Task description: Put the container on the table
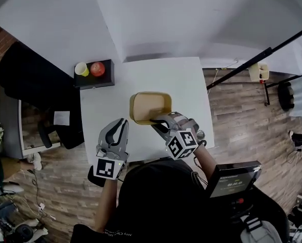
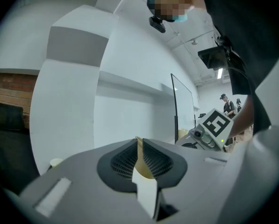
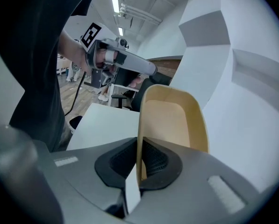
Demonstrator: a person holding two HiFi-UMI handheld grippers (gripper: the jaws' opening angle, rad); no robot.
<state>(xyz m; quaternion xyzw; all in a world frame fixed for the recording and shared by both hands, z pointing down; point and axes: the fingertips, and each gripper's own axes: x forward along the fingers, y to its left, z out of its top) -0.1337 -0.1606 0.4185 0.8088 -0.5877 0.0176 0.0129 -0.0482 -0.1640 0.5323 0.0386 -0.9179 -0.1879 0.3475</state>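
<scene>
The right gripper [image 3: 140, 146] has its jaws clamped on the near wall of the tan container [image 3: 169, 120], the thin rim standing on edge between the pads. From that grip the open tray runs straight ahead of the jaws, away from the person, with its hollow side up and slightly tipped. The left gripper [image 2: 139, 146] has its jaws all but together, with only a narrow slit between them. A tan sliver shows in that slit, and I cannot tell what it is. In the head view this gripper stands off the container's left side, apart from it, so the right hand alone carries the load.

Below and ahead of the right jaws lies the white table [image 1: 156, 75], bare beneath the container. Whether the base already touches it cannot be told. The coming move looks like a short descent, then a release.

Further out, a black stand [image 1: 93, 74] sits at the table's far left corner, with a wood floor [image 1: 242, 115] around and white walls beyond.
</scene>
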